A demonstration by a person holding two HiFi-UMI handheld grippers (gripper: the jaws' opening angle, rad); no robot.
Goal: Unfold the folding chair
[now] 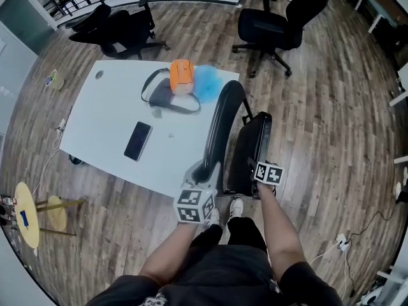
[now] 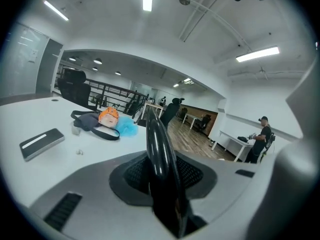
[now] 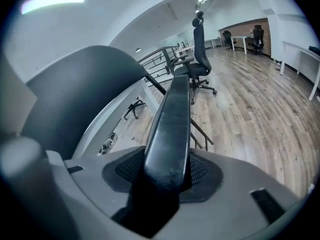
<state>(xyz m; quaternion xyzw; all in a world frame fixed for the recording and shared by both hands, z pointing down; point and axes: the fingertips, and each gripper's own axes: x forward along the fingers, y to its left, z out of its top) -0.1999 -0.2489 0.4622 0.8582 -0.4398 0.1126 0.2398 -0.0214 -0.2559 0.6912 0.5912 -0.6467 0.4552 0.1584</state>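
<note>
The black folding chair (image 1: 223, 107) stands folded on the floor just in front of my feet, at the near right edge of the table. My left gripper (image 2: 162, 176) is pinched on the rim of its glossy curved black plastic backrest (image 2: 157, 139). My right gripper (image 3: 165, 171) is clamped on the edge of the flat matte black seat panel (image 3: 176, 114).

I judge the job is to part these two pieces. My left should act as the anchor on the backrest, while my right draws the seat panel away to the right and down. The backrest looks slick, so I want a firm bite and a slow, even pull. I also want my shoes out from under the legs.

The white rectangular table (image 1: 108, 123) lies to the left. It carries a black phone (image 1: 138, 140), a dark strapped bag (image 1: 167, 95), an orange pouch (image 1: 182, 75) and a blue fluffy bundle (image 1: 207, 83). The grey-brown wood plank floor (image 1: 331, 126) is to the right, and black office chairs (image 1: 274, 27) stand at the far side.
</note>
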